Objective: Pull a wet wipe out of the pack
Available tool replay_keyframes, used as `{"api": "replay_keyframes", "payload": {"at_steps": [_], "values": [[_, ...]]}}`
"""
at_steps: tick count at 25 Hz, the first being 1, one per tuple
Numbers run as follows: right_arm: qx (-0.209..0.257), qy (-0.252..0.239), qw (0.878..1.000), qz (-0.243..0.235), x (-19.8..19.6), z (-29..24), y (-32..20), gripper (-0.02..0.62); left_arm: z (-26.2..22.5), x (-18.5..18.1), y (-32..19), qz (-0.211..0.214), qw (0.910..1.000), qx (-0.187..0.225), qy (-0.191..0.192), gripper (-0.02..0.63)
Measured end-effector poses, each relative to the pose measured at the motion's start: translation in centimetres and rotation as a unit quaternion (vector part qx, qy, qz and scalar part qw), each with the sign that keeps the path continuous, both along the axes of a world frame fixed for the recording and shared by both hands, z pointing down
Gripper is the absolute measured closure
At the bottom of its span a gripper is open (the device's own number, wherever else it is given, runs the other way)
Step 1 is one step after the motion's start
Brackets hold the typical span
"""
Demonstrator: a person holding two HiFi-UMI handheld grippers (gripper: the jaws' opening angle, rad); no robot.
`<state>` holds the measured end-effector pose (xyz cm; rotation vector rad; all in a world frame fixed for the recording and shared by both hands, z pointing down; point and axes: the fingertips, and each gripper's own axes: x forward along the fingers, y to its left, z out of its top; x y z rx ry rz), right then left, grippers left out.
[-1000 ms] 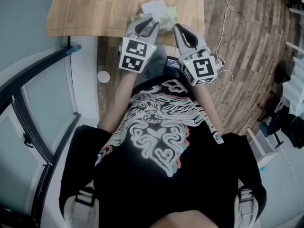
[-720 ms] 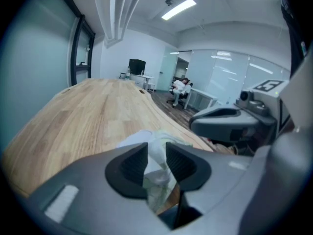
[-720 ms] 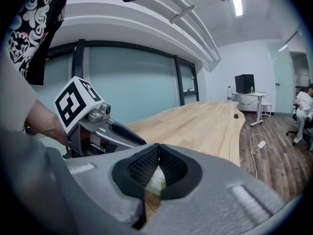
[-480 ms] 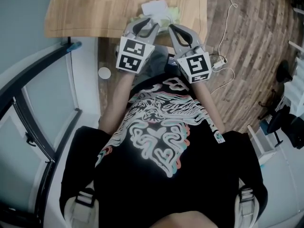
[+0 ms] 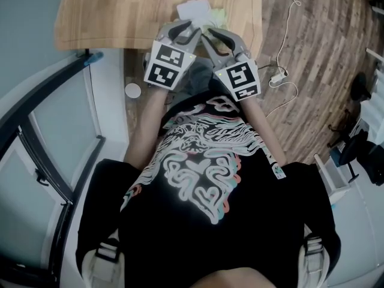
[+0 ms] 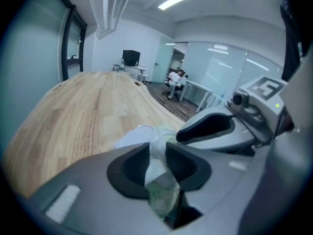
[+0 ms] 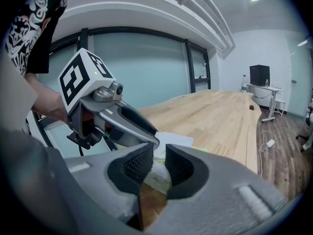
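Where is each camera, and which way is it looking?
Head view: on the person's head, looking steeply down at the table edge and pack; shirt, left gripper and right gripper show.
Left gripper view: on the left gripper, looking along its jaws across the table; pack in their gap, right gripper beside.
Right gripper view: on the right gripper, looking along its opening jaws; pack shows through their gap; left gripper, arm, shirt show.
Shared: all see pack and table; each gripper view sees the other gripper.
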<state>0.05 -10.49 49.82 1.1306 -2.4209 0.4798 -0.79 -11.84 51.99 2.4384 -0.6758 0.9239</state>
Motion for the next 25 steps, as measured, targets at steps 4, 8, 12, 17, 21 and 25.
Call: {"api": "replay_keyframes", "payload": {"at_steps": [4, 8, 12, 17, 21, 25], "values": [[-0.011, 0.006, 1.000, -0.005, -0.3, 0.4, -0.2, 0.517, 0.1, 0.0, -0.3, 0.018, 0.9998, -0.007, -0.010, 0.525], [-0.022, 0.005, 1.000, -0.003, -0.1, 0.5, -0.5, 0.507, 0.2, 0.3, -0.4, 0.039, 0.9990, -0.019, -0.011, 0.534], [-0.038, 0.006, 0.999, -0.007, -0.4, 0.8, -0.5, 0.497, 0.4, 0.8, -0.3, 0.061, 0.9969, -0.049, -0.004, 0.601], [-0.047, 0.017, 0.999, -0.009, -0.8, 0.9, -0.9, 0.497, 0.4, 0.4, -0.9, 0.048, 0.9957, -0.074, 0.028, 0.607], [-0.063, 0.029, 0.997, -0.016, -1.1, 1.1, -1.1, 0.497, -0.4, 0.0, -0.8, 0.062, 0.9950, -0.058, 0.054, 0.607], [-0.067, 0.036, 0.997, -0.031, -1.5, 1.1, -1.1, 0.497, -1.6, -0.1, -0.5, 0.064, 0.9899, -0.069, 0.106, 0.609]]}}
